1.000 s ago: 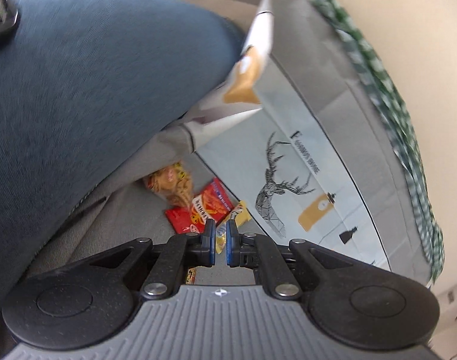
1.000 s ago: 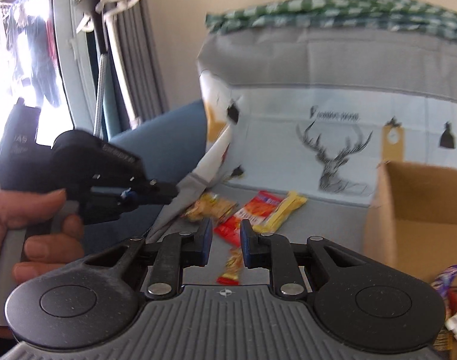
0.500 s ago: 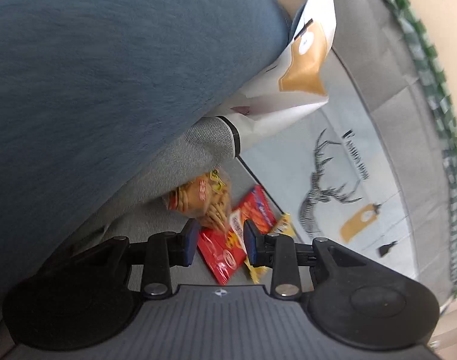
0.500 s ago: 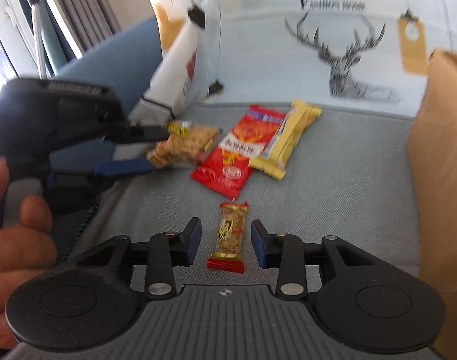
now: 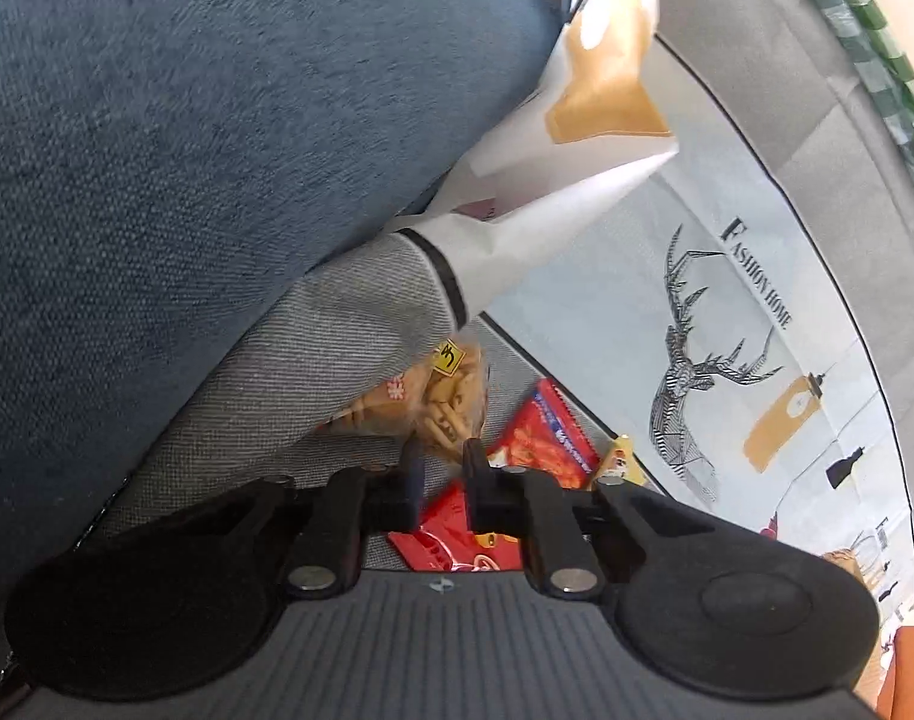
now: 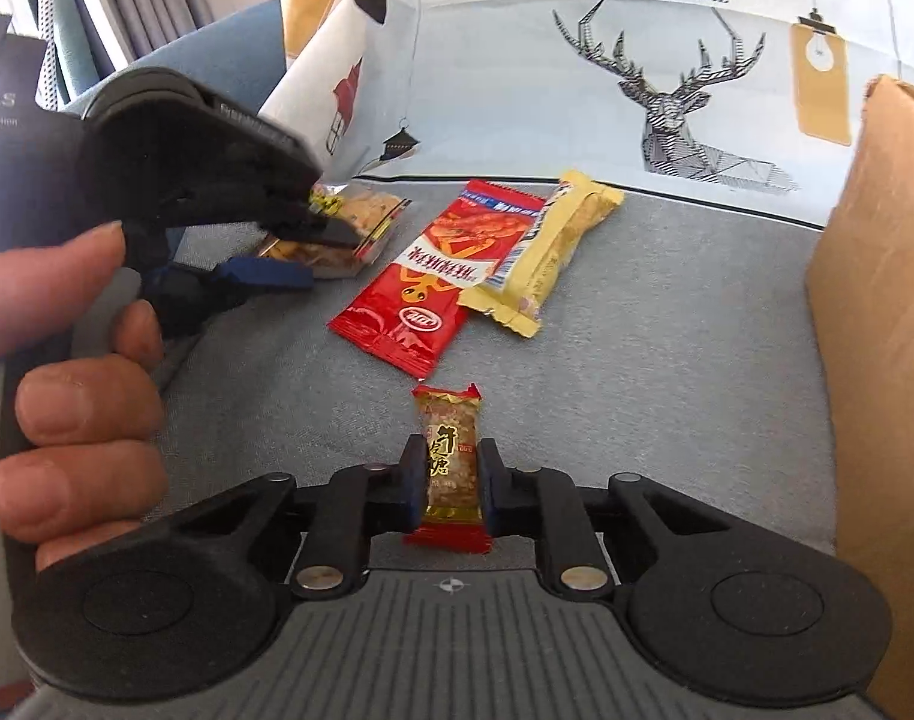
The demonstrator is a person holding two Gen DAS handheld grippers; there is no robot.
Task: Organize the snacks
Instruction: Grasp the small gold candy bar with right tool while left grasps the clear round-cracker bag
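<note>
Several snacks lie on the grey sofa seat [image 6: 667, 372]. My right gripper [image 6: 451, 480] has its fingers either side of a small gold-and-red nut bar [image 6: 451, 456], touching it. My left gripper [image 5: 439, 468] is open around the edge of a clear bag of orange crackers [image 5: 433, 396]; it also shows in the right wrist view [image 6: 313, 246] at the same bag [image 6: 361, 222]. A red packet [image 6: 439, 276] and a yellow packet [image 6: 547, 252] lie side by side behind the bar. The red packet [image 5: 541, 438] also shows in the left wrist view.
A cardboard box [image 6: 877, 300] stands at the right edge of the seat. A deer-print cushion [image 6: 667, 60] leans against the sofa back. A blue armrest [image 5: 217, 150] rises on the left. A folded printed cover [image 5: 577, 120] hangs by the armrest.
Both grippers moved forward and down to the snacks. The right fingers narrowed onto the nut bar. The left fingers opened, then reached the cracker bag.
</note>
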